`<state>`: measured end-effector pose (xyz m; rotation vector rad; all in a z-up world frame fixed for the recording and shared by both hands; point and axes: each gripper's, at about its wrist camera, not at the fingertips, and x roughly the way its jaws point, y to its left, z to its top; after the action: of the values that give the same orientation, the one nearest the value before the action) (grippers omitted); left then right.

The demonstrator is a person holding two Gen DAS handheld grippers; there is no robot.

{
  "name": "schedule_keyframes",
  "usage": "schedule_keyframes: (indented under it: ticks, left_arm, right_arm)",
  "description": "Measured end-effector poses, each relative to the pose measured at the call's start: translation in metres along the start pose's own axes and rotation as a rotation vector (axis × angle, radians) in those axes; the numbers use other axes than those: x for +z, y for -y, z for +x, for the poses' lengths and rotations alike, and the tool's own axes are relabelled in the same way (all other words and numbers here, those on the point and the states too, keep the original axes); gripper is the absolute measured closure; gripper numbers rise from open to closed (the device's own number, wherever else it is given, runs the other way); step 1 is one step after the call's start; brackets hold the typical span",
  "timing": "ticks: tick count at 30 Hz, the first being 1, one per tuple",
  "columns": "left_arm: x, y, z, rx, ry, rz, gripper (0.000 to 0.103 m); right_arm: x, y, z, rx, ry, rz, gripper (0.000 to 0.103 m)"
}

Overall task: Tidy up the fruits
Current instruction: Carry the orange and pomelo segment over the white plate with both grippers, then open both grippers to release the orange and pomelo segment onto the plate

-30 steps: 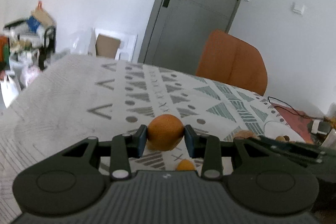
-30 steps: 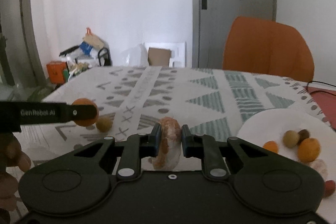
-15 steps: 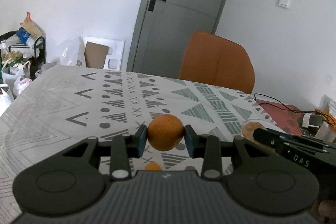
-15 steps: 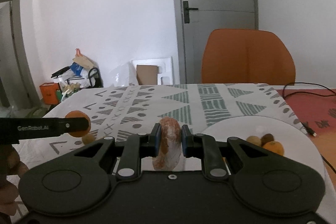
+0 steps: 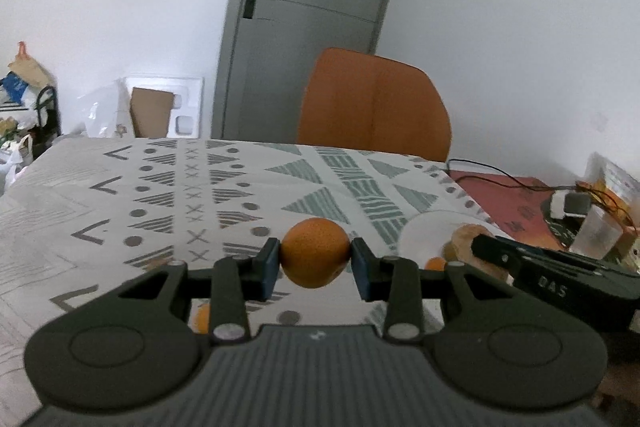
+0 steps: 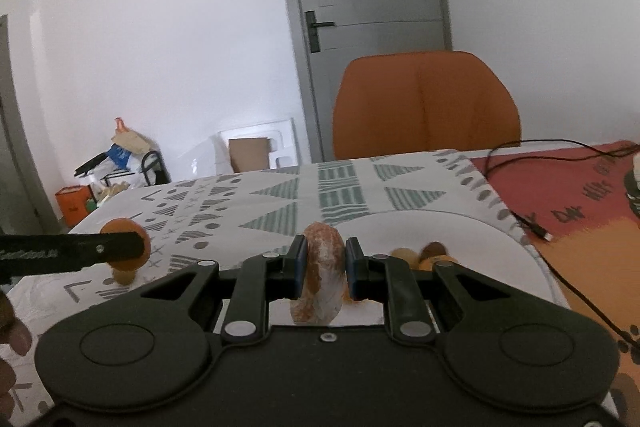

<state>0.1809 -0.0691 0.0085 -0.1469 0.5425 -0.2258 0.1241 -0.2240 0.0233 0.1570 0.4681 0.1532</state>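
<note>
My left gripper [image 5: 315, 269] is shut on an orange [image 5: 314, 251] and holds it above the patterned tablecloth. My right gripper [image 6: 322, 273] is shut on a flat peach with white bloom [image 6: 320, 277], held over the near edge of a white plate [image 6: 480, 239]. Several small fruits [image 6: 424, 251] lie on that plate, partly hidden behind my right fingers. In the left wrist view the plate [image 5: 424, 231] lies to the right, with the right gripper [image 5: 480, 247] over it. A small orange fruit [image 5: 201, 319] lies on the cloth under my left gripper.
An orange chair [image 5: 374, 107] stands behind the table. A red mat [image 6: 580, 195] with a black cable [image 6: 532, 223] lies right of the plate. A clear cup [image 5: 596, 235] and clutter sit at the far right. A small fruit [image 6: 122, 275] lies on the cloth left.
Both grippers have swung to the right with their fruits still held. The plate has come nearer the middle of both views, and the right gripper now reaches over its edge.
</note>
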Motion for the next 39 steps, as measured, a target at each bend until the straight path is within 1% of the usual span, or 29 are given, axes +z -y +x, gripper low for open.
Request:
schedule_keyframes:
  ticks: [9,12,14,21,26,31,32,33,35,39]
  left_arm:
    - [0.000,0.027,0.014,-0.012,-0.023,0.044,0.066]
    - [0.001,0.036,0.020,-0.015,-0.030,0.060,0.066]
    - [0.001,0.041,0.023,-0.021,-0.035,0.070,0.066]
    - [-0.003,0.065,0.035,-0.058,-0.054,0.106,0.066]
    - [-0.006,0.080,0.039,-0.087,-0.063,0.125,0.066]
    - [-0.005,0.087,0.036,-0.110,-0.056,0.136,0.066]
    - [-0.005,0.088,0.034,-0.109,-0.049,0.139,0.065]
    - [-0.005,0.089,0.033,-0.104,-0.038,0.145,0.062]
    - [-0.004,0.087,0.029,-0.093,-0.031,0.150,0.059]
    - [-0.001,0.076,0.023,-0.062,-0.020,0.127,0.047]
  right_arm:
    - [-0.001,0.031,0.001,-0.026,0.014,0.046,0.084]
    - [-0.002,0.043,0.001,-0.030,0.026,0.077,0.081]
    - [-0.003,0.050,-0.001,-0.045,0.028,0.094,0.080]
    - [-0.012,0.072,-0.019,-0.067,0.022,0.131,0.080]
    - [-0.016,0.081,-0.030,-0.085,0.022,0.148,0.080]
    - [-0.019,0.081,-0.032,-0.086,0.014,0.151,0.079]
    - [-0.018,0.081,-0.032,-0.084,0.014,0.151,0.078]
    - [-0.018,0.080,-0.032,-0.081,0.014,0.152,0.078]
    - [-0.017,0.079,-0.033,-0.076,0.016,0.149,0.078]
    - [-0.015,0.073,-0.033,-0.064,0.020,0.137,0.076]
